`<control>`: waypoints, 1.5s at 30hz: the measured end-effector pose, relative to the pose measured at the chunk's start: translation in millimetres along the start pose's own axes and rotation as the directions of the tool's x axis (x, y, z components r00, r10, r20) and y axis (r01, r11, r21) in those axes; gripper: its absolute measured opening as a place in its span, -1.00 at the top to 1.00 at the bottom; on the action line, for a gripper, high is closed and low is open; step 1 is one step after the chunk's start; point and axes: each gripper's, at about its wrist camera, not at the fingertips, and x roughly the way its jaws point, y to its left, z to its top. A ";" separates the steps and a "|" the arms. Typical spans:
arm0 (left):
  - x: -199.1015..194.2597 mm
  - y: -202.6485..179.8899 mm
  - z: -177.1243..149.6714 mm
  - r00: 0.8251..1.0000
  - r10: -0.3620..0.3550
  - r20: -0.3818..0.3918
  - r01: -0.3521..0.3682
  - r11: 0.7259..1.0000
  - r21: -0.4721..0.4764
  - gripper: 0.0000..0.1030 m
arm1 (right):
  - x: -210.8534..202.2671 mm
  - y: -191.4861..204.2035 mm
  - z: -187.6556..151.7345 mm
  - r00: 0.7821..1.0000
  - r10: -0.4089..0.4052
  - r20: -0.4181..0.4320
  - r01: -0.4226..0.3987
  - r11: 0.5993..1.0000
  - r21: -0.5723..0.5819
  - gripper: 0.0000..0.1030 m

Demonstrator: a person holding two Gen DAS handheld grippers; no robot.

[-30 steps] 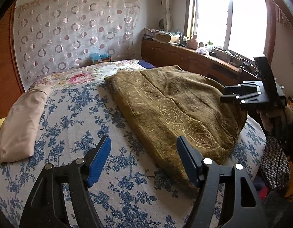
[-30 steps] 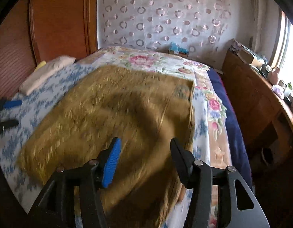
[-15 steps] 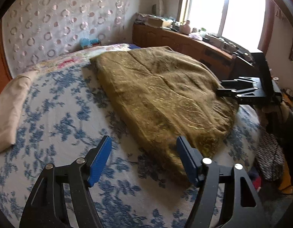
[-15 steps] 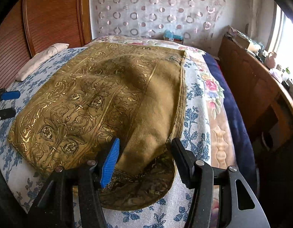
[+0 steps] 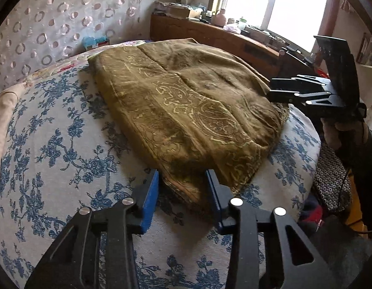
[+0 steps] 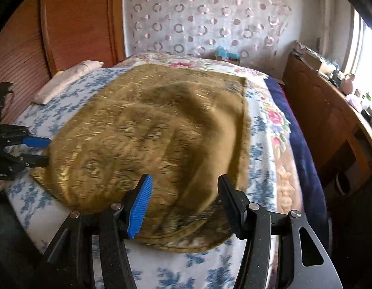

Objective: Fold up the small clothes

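An olive-gold patterned cloth (image 5: pixel 186 110) lies folded on the bed's blue-flowered sheet (image 5: pixel 65 149). My left gripper (image 5: pixel 184 192) sits low at the cloth's near corner. Its jaws are closing, with that corner between the blue pads, which still stand a little apart. In the right wrist view the same cloth (image 6: pixel 149 132) fills the middle, somewhat blurred. My right gripper (image 6: pixel 186 200) stands open just above the cloth's near rounded edge. The left gripper (image 6: pixel 45 151) shows at the cloth's far left corner. The right gripper (image 5: pixel 270 89) hovers at the cloth's right side.
A beige pillow (image 6: pixel 65 82) lies by the wooden headboard (image 6: pixel 65 24). A wooden sideboard (image 5: pixel 210 33) full of small things runs under the window. A navy blanket (image 6: pixel 299 139) hangs along the bed's right side. A person's hand (image 5: pixel 337 132) holds the right gripper.
My left gripper has dropped forward to the cloth's corner and its jaws have narrowed around it. The right gripper has shifted over the cloth's near edge, jaws unchanged.
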 end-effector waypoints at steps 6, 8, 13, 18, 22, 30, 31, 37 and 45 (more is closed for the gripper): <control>-19.6 0.1 10.1 0.996 -0.040 0.075 0.042 0.999 -0.021 0.95 | -6.8 17.4 -5.4 0.999 0.052 0.002 -0.051 0.998 -0.026 -0.21; -33.3 -1.6 21.2 0.991 -0.046 0.126 0.049 0.999 -0.024 0.95 | -6.8 21.3 -6.6 0.998 0.064 -0.003 -0.064 0.997 -0.036 -0.22; -54.6 -8.7 53.3 0.974 -0.015 0.225 0.013 1.000 0.010 0.96 | -12.6 34.3 -5.1 0.995 0.101 -0.004 -0.102 0.994 -0.050 -0.25; -59.5 -8.7 79.8 0.963 0.002 0.271 -0.007 1.000 0.017 0.96 | -25.4 39.3 -1.7 0.993 0.121 0.015 -0.119 0.990 -0.074 -0.28; -59.6 -3.2 87.6 0.957 0.001 0.291 0.001 1.000 -0.005 0.96 | -31.5 42.4 -2.6 0.991 0.130 0.030 -0.127 0.988 -0.089 -0.33; -62.4 -4.0 81.8 0.943 0.061 0.326 -0.063 0.998 -0.003 0.96 | -10.4 30.0 -13.8 0.999 0.050 -0.007 -0.050 0.996 -0.067 -0.34; -63.1 -4.4 81.4 0.943 0.061 0.327 -0.063 0.998 -0.006 0.96 | -6.9 27.0 -14.6 0.999 0.046 -0.011 -0.047 0.997 -0.062 -0.34; -60.3 -0.3 79.4 0.943 0.065 0.326 -0.063 0.998 -0.017 0.96 | 9.9 16.0 -19.1 0.999 0.010 -0.031 -0.012 0.998 -0.054 -0.34; -58.5 6.4 75.8 0.944 0.083 0.320 -0.077 0.997 -0.032 0.96 | 14.4 15.4 -17.3 1.000 -0.021 -0.022 0.019 0.998 -0.064 0.41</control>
